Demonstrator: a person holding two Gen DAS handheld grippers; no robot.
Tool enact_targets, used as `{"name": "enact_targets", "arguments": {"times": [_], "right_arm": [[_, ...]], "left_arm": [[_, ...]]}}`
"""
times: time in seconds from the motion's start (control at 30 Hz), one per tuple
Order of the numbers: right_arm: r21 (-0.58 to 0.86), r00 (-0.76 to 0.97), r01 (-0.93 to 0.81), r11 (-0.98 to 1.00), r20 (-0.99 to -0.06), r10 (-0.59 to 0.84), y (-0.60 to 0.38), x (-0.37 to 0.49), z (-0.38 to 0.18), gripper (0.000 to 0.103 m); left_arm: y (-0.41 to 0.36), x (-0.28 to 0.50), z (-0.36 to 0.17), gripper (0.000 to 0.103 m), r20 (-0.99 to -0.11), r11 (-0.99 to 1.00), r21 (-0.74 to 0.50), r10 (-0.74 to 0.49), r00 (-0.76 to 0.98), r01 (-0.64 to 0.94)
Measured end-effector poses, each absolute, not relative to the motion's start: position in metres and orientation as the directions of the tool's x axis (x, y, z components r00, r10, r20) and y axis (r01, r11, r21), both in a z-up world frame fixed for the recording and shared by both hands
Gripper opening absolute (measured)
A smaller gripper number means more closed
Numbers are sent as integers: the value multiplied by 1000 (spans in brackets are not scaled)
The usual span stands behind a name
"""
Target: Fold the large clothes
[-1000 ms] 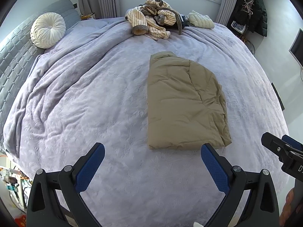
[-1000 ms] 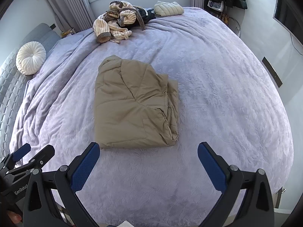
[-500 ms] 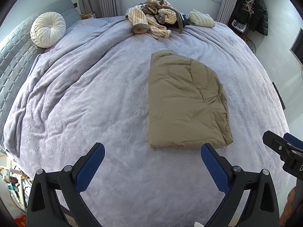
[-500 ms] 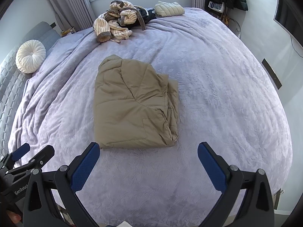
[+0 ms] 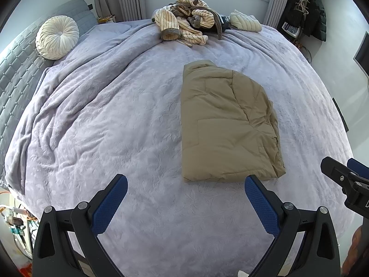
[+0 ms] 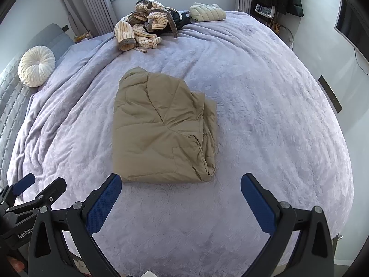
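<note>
A tan padded jacket [image 5: 226, 124] lies folded into a rough rectangle on the lilac bedspread [image 5: 103, 120]; it also shows in the right wrist view [image 6: 161, 127]. My left gripper [image 5: 184, 184] is open and empty, held above the bed just short of the jacket's near edge. My right gripper [image 6: 182, 184] is open and empty too, near the same edge. The right gripper shows at the right of the left wrist view [image 5: 346, 180]. The left gripper shows at the lower left of the right wrist view [image 6: 30, 194].
A heap of striped cream clothes [image 5: 184, 23] and a folded pale quilted garment [image 5: 244, 22] lie at the far end of the bed by the window. A round white cushion [image 5: 57, 37] rests against the grey headboard [image 5: 13, 76] on the left. Dark coats [image 5: 309, 7] hang at the far right.
Both grippers have drawn back and tilted slightly, so the jacket sits a little lower in the left wrist view. Both stay open and the jacket has not moved.
</note>
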State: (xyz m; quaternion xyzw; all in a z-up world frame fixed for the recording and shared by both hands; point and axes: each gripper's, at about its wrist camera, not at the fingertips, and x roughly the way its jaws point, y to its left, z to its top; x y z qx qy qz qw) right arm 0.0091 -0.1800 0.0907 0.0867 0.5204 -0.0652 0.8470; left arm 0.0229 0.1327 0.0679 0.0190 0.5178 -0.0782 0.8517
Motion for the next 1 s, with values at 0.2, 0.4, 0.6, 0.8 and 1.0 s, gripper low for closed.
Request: {"name": "enact_targets", "arguments": {"times": [0.2,0.4,0.6,0.8,1.0], "right_arm": [[69,448,188,980,-894,-23,-189,19,92,103],[66,446,186,980,-895,-25,-191,19,91,103],[65,446,184,981,-895,-25,-191,20,91,103],[63,446,185,981,-895,-27,-190,20,91,103],[62,446,185,981,-895,-28,-189,20,91,103]], "left_arm": [[132,27,67,102,-886,987,-46,-112,450,155],[131,27,67,102,-886,987,-47,-113,450,155],[132,30,65,102,-887,986,-42,-112,449,163],[131,31,64,102,-887,985,-40,-112,447,167],[130,31,64,102,-886,985,-37,-109,450,166]]}}
